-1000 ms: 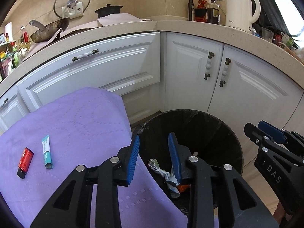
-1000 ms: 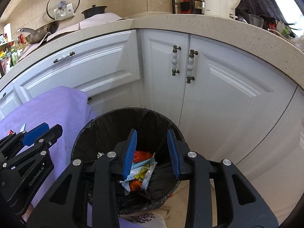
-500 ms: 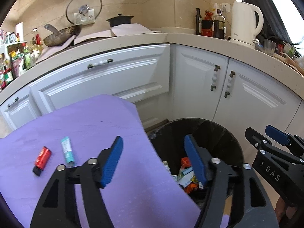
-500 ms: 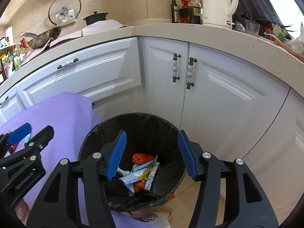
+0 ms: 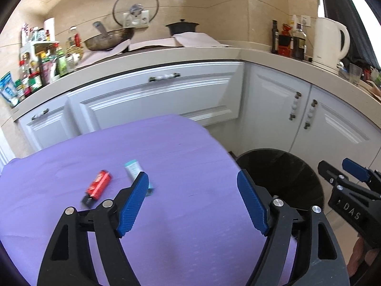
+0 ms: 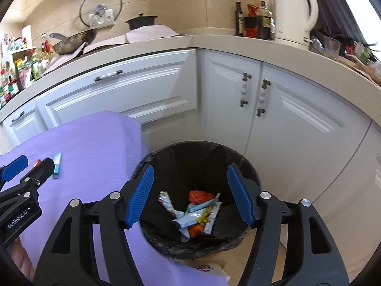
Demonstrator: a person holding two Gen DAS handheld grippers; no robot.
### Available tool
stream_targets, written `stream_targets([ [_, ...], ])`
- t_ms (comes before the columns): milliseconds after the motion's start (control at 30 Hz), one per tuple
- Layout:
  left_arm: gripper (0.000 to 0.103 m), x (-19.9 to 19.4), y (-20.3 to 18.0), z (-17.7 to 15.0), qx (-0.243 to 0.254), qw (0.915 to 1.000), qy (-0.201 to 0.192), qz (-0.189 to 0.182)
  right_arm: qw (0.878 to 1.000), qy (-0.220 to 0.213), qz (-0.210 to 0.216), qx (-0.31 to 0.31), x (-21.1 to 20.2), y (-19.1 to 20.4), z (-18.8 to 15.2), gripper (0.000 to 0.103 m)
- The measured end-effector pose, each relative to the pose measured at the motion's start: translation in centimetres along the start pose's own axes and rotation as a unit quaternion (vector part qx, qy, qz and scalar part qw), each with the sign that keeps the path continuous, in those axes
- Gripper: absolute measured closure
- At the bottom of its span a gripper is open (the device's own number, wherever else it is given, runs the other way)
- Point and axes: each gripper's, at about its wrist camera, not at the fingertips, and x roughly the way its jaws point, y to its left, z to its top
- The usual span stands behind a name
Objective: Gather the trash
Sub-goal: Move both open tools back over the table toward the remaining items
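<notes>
A red packet (image 5: 98,186) and a small teal-and-white tube (image 5: 133,168) lie on the purple tablecloth (image 5: 166,157). My left gripper (image 5: 193,202) is open and empty above the cloth, just right of the tube. The black lined bin (image 6: 197,157) stands on the floor beside the table and holds several wrappers (image 6: 197,214). My right gripper (image 6: 189,195) is open and empty above the bin. The tube (image 6: 57,160) also shows in the right wrist view beside the left gripper (image 6: 19,174). The right gripper (image 5: 345,174) shows at the right edge of the left wrist view.
White cabinets (image 6: 297,119) and a beige counter (image 5: 214,54) curve behind the table and bin (image 5: 281,174). On the counter stand a kettle (image 6: 295,12), bottles (image 6: 259,21), a wok (image 5: 107,39) and a black pot (image 5: 182,27).
Both grippers opened wide. The left gripper swung left from over the bin to over the cloth, closer to the tube and packet. The right gripper stays over the bin.
</notes>
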Motion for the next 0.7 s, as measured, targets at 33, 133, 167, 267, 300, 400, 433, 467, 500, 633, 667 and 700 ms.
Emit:
stream_targets([
  [33,0.028,-0.1,0.5,-0.1,-0.002,1.0,0.0,0.004,1.0,0.0,0.003,-0.004,0.0,0.5,0.1,0.04],
  [133,0.028,-0.4,2.5,-0.5,-0.013,0.9997,0.002,0.019,1.0,-0.001,0.015,-0.019,-0.1,2.4,0.3,0.04],
  [167,0.028,-0.4,3.1,-0.6,-0.017,0.9996,0.004,0.024,0.999,0.0,0.02,-0.025,0.0,3.2,0.4,0.04],
  [267,0.028,-0.5,5.4,-1.2,-0.026,0.9987,0.008,0.043,0.999,0.004,0.036,-0.04,0.5,5.2,0.5,0.04],
  [300,0.028,-0.4,6.2,-1.3,-0.029,0.9983,0.01,0.05,0.998,0.006,0.041,-0.044,0.6,5.8,0.6,0.04],
  [400,0.028,-0.1,8.5,-1.7,-0.039,0.9967,0.016,0.07,0.997,0.01,0.055,-0.062,1.3,8.1,0.7,0.04],
  [433,0.028,0.0,9.3,-1.8,-0.044,0.9961,0.019,0.075,0.996,0.013,0.061,-0.07,1.7,9.0,0.8,0.04],
  [467,0.028,0.2,10.0,-1.9,-0.049,0.9954,0.022,0.079,0.995,0.015,0.065,-0.075,1.9,9.7,0.9,0.04],
  [500,0.028,0.4,10.9,-1.9,-0.056,0.9946,0.025,0.084,0.994,0.017,0.07,-0.08,2.2,10.4,0.9,0.04],
  [633,0.028,0.8,13.3,-2.1,-0.073,0.9919,0.03,0.1,0.991,0.022,0.088,-0.101,3.1,13.1,1.0,0.04],
  [667,0.028,0.9,14.0,-2.2,-0.075,0.9911,0.031,0.106,0.99,0.024,0.093,-0.107,3.4,14.0,1.1,0.04],
  [700,0.028,1.0,14.4,-2.2,-0.076,0.9905,0.032,0.11,0.989,0.026,0.097,-0.111,3.7,14.6,1.1,0.04],
])
